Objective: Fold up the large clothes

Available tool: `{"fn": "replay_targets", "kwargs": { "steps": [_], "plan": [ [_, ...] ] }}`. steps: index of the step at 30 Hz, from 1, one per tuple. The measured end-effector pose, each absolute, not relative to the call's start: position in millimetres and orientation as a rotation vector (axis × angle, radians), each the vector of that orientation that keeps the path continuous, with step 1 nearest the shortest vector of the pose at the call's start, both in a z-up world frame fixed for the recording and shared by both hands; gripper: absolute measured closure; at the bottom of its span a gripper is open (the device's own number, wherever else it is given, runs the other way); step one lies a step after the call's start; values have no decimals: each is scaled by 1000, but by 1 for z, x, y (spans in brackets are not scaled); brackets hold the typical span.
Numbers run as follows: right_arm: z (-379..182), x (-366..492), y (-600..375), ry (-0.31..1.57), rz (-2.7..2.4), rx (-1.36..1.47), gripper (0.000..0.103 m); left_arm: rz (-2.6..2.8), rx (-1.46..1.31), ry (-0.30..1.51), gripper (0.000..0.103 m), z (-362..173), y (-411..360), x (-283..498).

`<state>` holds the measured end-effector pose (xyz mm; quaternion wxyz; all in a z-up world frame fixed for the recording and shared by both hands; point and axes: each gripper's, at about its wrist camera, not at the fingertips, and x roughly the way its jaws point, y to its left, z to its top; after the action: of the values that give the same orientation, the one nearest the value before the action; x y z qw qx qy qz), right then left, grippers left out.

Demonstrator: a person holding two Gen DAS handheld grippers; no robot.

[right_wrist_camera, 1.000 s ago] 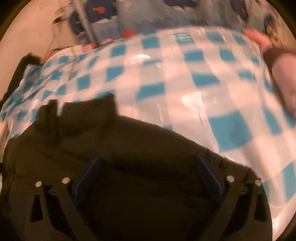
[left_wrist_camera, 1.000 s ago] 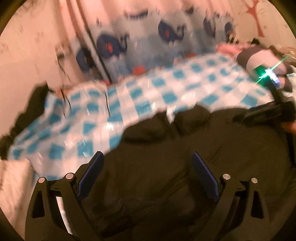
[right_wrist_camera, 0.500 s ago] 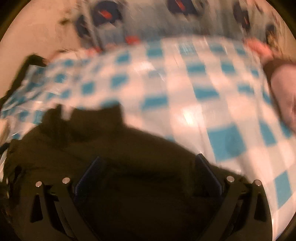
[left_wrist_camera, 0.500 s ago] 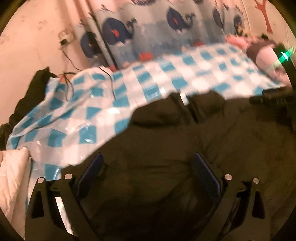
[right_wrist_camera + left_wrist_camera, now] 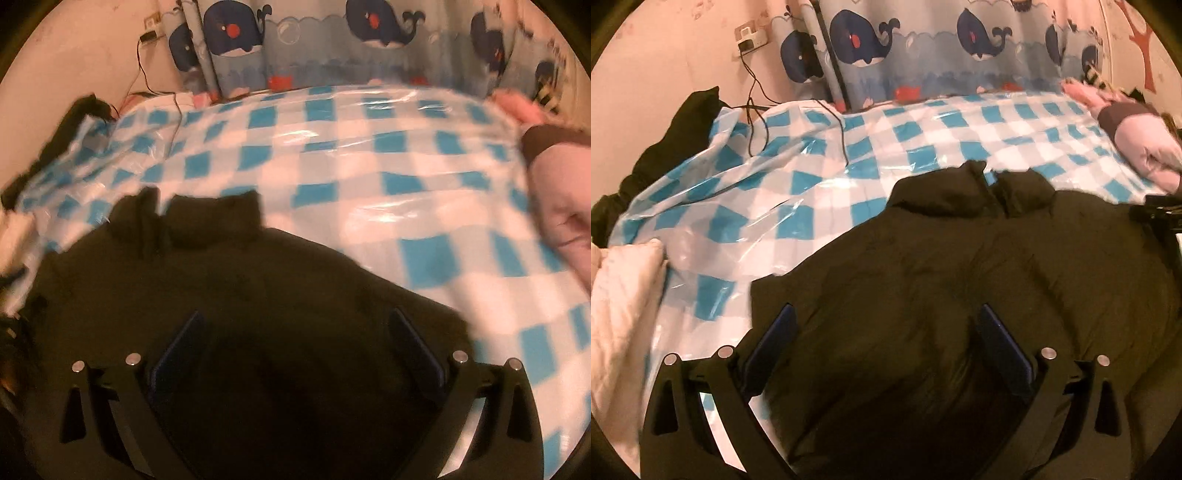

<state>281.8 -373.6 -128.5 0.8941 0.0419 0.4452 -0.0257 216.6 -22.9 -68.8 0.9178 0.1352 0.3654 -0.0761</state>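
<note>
Right gripper [image 5: 295, 341] spread wide above a dark jacket [image 5: 240, 295], nothing between the fingers. Jacket lying flat on a blue-and-white checked plastic sheet [image 5: 369, 177], collar [image 5: 192, 218] pointing toward a whale-print curtain [image 5: 332, 40]. Pink sleeve [image 5: 565, 199] at right edge.

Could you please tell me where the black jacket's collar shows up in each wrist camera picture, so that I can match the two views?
Left wrist: the collar sits right of centre in the upper middle, at the far edge of the black jacket.
Right wrist: the collar sits left of centre, about mid-height.
Shared landmark: the whale curtain along the top, behind the blue-checked sheet.
</note>
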Motion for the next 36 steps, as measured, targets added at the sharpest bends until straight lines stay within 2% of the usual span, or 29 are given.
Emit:
{"fn": "replay_targets", "kwargs": {
  "steps": [2, 3, 4, 8, 10, 14, 17, 18, 21, 26, 29, 30, 31, 32, 36],
  "plan": [
    [-156, 288, -388, 1038, -8, 181, 7, -149, 255, 851, 7, -87, -11, 227],
    [-153, 290, -389, 1037, -13, 182, 7, -180, 195, 928, 7, -100, -1, 234],
    [-138, 289, -386, 1014, -39, 160, 7, -172, 182, 929, 7, -98, 2, 234],
    [-87, 306, -366, 869, 14, 135, 7, -190, 223, 766, 8, -48, -13, 229],
    [-80, 332, -351, 873, 40, 136, 7, -209, 223, 716, 8, -32, -25, 244],
    [-108, 387, -321, 954, 37, 148, 7, -206, 255, 757, 8, -45, -55, 303],
    [-148, 415, -312, 1095, -2, 144, 7, -162, 310, 910, 7, -102, -72, 333],
    [-147, 417, -315, 1079, 12, 177, 7, -175, 275, 920, 7, -113, -70, 333],
    [-125, 423, -329, 989, 160, 306, 7, -206, 240, 890, 8, -107, -66, 323],
    [-145, 474, -334, 1197, 236, 327, 7, -267, 124, 855, 8, -88, -54, 318],
    [-152, 481, -326, 1222, 295, 327, 8, -271, 100, 854, 8, -87, -56, 319],
    [-152, 479, -321, 1215, 327, 324, 18, -269, 109, 855, 8, -90, -56, 321],
    [-150, 478, -317, 1210, 362, 329, 54, -269, 113, 853, 8, -92, -57, 320],
    [-147, 476, -313, 1197, 393, 325, 67, -268, 114, 844, 8, -89, -58, 318],
    [-111, 446, -292, 1054, 483, 205, 81, -261, 96, 817, 8, -81, -52, 312]
  ]
}}
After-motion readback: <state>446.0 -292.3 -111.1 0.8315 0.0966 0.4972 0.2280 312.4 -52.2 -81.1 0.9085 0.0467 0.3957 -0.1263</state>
